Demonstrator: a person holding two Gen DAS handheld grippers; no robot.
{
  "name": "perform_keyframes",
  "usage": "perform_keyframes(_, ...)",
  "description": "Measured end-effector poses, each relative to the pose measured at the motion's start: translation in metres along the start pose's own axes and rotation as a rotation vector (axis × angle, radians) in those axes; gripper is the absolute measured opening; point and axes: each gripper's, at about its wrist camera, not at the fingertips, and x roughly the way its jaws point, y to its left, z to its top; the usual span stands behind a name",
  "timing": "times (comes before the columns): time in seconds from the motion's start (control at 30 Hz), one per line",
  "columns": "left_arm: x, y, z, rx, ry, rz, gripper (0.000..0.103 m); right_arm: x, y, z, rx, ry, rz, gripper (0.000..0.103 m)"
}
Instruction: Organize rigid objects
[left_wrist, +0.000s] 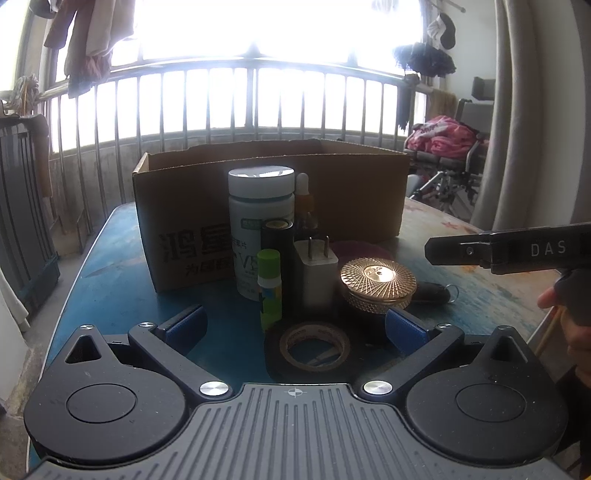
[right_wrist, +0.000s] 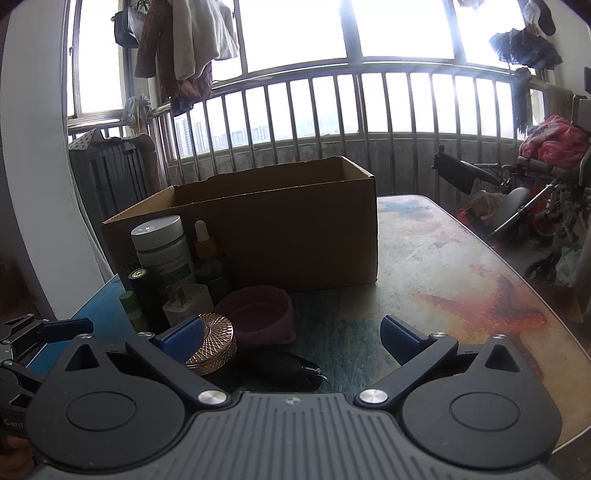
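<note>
Left gripper (left_wrist: 295, 325): we see its fingers spread wide, holding nothing, above the tape roll (left_wrist: 314, 344).
Right gripper (right_wrist: 293, 334): fingers wide too, empty, over the key fob (right_wrist: 291, 369).
Cluster: white bottle (left_wrist: 260, 221), dropper bottle (left_wrist: 304, 197), glue stick (left_wrist: 269, 284), charger (left_wrist: 316, 275) and gold tin (left_wrist: 377, 280) stand just before the cardboard box (left_wrist: 351, 192).
Left view only: the tape roll.
Right view only: we make out a maroon bowl (right_wrist: 258, 314) clearly behind the tin.

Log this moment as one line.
left tool: open, empty | right tool: open, empty | brown cardboard box: upright | round gold lidded tin: on table
</note>
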Motion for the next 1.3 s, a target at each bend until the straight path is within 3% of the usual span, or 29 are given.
perform_keyframes(1.3,0.0026,-0.0034,-0.0025,0.018,0.017,-0.021,0.103,0.0026,0.0043,-0.0022,-0.023,0.031,0.021,0.103)
